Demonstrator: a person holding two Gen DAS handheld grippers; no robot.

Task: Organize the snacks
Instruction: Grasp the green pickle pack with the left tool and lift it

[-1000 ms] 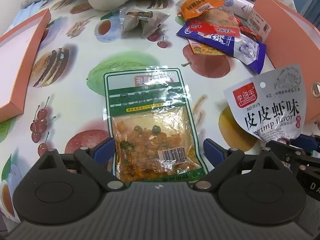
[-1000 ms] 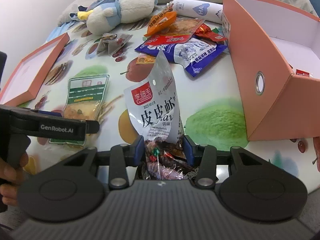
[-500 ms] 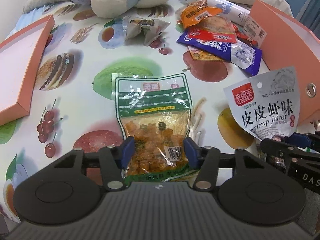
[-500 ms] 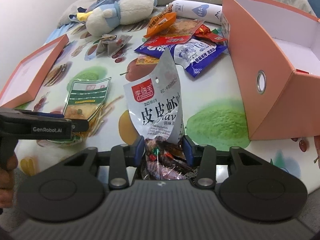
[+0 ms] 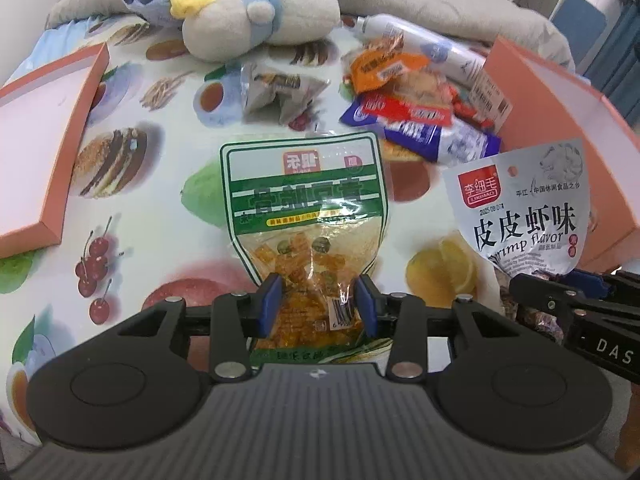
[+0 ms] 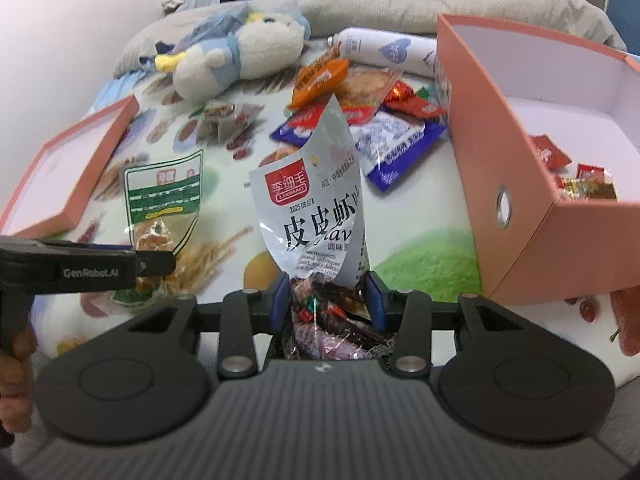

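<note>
A green snack packet (image 5: 304,184) with orange pieces stands tilted up off the fruit-print cloth. My left gripper (image 5: 318,300) has its jaws closing on the packet's lower end, and the blue pads squeeze the film. The same packet (image 6: 160,192) shows at the left of the right wrist view. My right gripper (image 6: 328,304) is shut on the bottom of a silver shrimp-flavour packet (image 6: 316,208), which stands upright above it. That silver packet (image 5: 520,208) hangs to the right of the green one. An open orange box (image 6: 480,160) with a few red snacks inside sits to the right.
An orange box lid (image 5: 48,140) lies at the left. A plush toy (image 5: 256,16) and a white bottle (image 5: 432,52) lie at the back. Several loose snack packets (image 5: 408,108) are piled beside the box. A person's hand (image 6: 16,344) holds the left gripper's handle.
The left jaws have closed from wide apart onto the green packet, and it has come up off the cloth. The right gripper has risen a little with the silver packet.
</note>
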